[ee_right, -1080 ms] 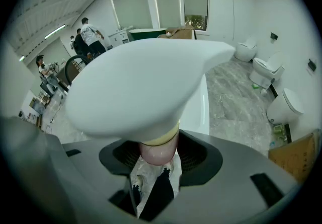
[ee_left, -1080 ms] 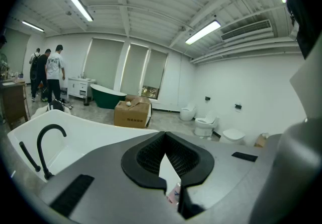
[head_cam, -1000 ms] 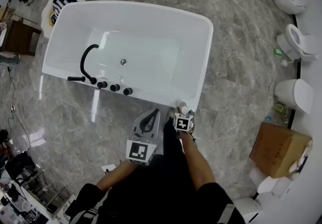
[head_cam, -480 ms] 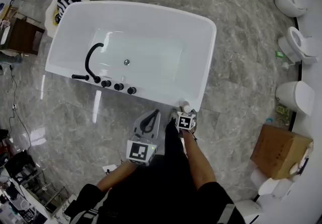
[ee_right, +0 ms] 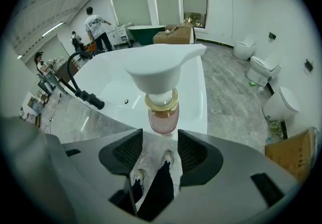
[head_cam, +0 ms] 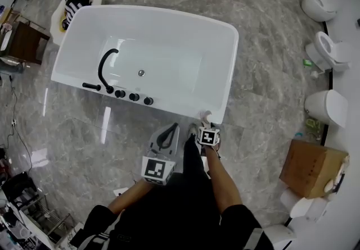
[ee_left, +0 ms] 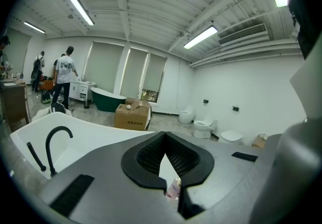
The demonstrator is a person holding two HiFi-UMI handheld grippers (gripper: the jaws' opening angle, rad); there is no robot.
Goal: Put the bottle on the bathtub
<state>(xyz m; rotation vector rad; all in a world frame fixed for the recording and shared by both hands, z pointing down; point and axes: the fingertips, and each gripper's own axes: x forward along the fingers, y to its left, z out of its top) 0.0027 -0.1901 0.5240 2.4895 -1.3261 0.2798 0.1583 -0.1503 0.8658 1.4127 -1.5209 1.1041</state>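
Pink bottle (ee_right: 162, 120), white pump (ee_right: 161, 69), gold collar (ee_right: 161, 101)

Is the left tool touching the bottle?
Apart. The head view shows floor between the left tool and the bottle.

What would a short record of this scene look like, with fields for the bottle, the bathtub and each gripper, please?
bottle: pink body, gold collar, white pump, upright
right gripper: jaws apart at the bottle's base; contact unclear
left gripper: tips together, empty
bathtub: white, black faucet on near rim
bottle position: at the tub's near right corner; resting on the rim or not, cannot tell
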